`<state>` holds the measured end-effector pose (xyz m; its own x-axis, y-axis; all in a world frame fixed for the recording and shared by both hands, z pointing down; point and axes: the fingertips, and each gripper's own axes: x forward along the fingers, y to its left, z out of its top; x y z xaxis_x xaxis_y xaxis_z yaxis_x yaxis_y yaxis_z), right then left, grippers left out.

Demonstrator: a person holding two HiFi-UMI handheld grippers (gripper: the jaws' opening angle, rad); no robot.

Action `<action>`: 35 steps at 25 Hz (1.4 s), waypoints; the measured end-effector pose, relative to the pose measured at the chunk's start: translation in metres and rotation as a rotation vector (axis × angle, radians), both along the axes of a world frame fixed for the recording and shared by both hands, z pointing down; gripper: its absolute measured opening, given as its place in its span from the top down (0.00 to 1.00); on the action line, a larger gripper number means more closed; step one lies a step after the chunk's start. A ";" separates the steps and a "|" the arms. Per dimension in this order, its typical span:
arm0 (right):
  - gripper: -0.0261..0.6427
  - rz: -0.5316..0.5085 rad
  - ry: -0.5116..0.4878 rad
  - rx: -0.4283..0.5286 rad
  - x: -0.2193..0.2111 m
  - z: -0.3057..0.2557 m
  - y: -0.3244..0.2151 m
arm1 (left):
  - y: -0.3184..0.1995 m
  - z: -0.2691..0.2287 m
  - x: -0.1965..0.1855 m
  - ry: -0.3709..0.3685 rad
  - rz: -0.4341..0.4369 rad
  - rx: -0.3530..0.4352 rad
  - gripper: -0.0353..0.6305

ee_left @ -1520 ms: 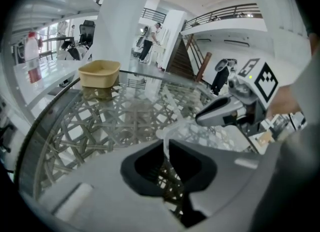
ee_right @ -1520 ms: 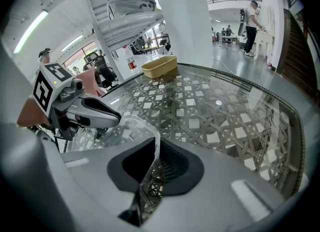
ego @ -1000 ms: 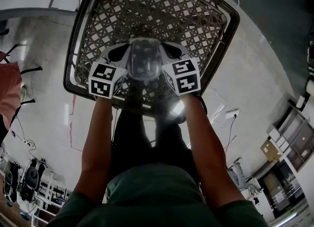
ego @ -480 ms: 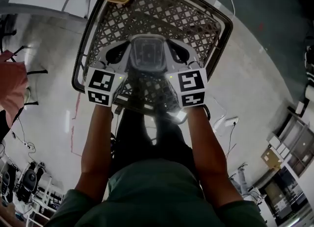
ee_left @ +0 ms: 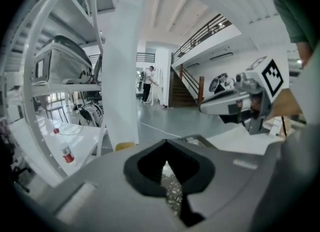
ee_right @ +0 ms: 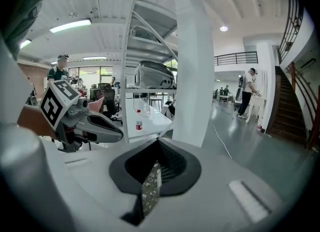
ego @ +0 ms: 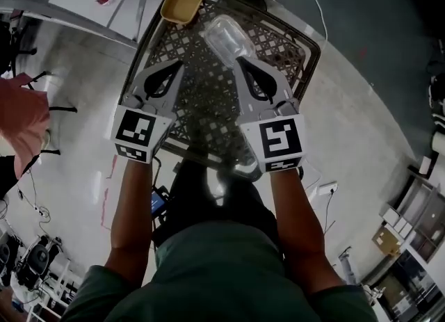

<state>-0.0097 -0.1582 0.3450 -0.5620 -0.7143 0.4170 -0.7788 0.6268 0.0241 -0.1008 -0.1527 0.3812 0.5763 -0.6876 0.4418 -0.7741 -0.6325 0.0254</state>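
1. Both tools have let go. The left tool (ego: 177,69) and the right tool (ego: 240,62) each show jaws drawn together to a thin slit with nothing in it. A moment ago they pinched the rim of the clear plastic box (ego: 224,35) from either side.
2. From where I stand, the box is now out over the far part of the counter (ego: 281,42), beyond both tools and nearer the right one. It is blurred, so I can't tell whether it rests flat or touches that tool.
3. Both tools have tipped upward. Their own views now look across the hall at the pillar (ee_left: 120,75) and the shelves (ee_right: 150,45), no longer down at the lattice top.
4. The yellow tub (ego: 182,1) stays at the far left corner, near the box but apart from it.
5. My reading is that the box is released and on its own, and neither tool carries anything.
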 end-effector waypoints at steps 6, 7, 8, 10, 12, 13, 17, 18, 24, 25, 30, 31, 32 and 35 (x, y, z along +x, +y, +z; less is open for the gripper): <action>0.96 -0.024 0.003 -0.018 0.001 -0.007 0.009 | 0.000 -0.016 -0.012 -0.018 -0.032 0.018 0.95; 0.96 -0.027 0.006 -0.030 0.001 -0.003 0.009 | 0.000 -0.013 -0.015 -0.020 -0.039 0.011 0.95; 0.96 -0.030 0.010 -0.043 0.000 0.002 0.009 | 0.000 -0.009 -0.018 -0.021 -0.044 0.002 0.95; 0.96 -0.031 0.017 -0.068 -0.001 0.016 0.009 | 0.000 0.006 -0.022 -0.026 -0.052 -0.022 0.95; 0.95 -0.021 0.026 -0.095 0.000 0.033 0.007 | 0.001 0.025 -0.024 -0.033 -0.053 -0.049 0.95; 0.95 -0.014 0.031 -0.108 0.002 0.042 0.005 | 0.001 0.034 -0.024 -0.037 -0.052 -0.061 0.95; 0.95 -0.004 0.073 -0.169 0.009 0.088 -0.008 | -0.006 0.068 -0.023 -0.050 -0.039 -0.099 0.95; 0.94 -0.005 0.083 -0.187 0.011 0.101 -0.011 | -0.008 0.075 -0.022 -0.050 -0.034 -0.108 0.95; 0.89 -0.017 0.118 -0.318 0.016 0.177 -0.027 | -0.025 0.116 -0.015 -0.052 -0.007 -0.155 0.94; 0.88 -0.026 0.121 -0.333 0.015 0.188 -0.029 | -0.028 0.123 -0.013 -0.052 -0.001 -0.162 0.93; 0.87 -0.066 0.160 -0.390 0.011 0.235 -0.037 | -0.038 0.154 -0.004 -0.051 0.016 -0.194 0.88; 0.87 -0.071 0.169 -0.395 0.010 0.242 -0.038 | -0.039 0.159 -0.004 -0.051 0.018 -0.200 0.88; 0.87 -0.075 0.176 -0.398 0.010 0.249 -0.040 | -0.039 0.164 -0.003 -0.051 0.019 -0.204 0.87; 0.85 -0.088 0.197 -0.415 0.009 0.268 -0.043 | -0.040 0.176 -0.002 -0.048 0.022 -0.215 0.87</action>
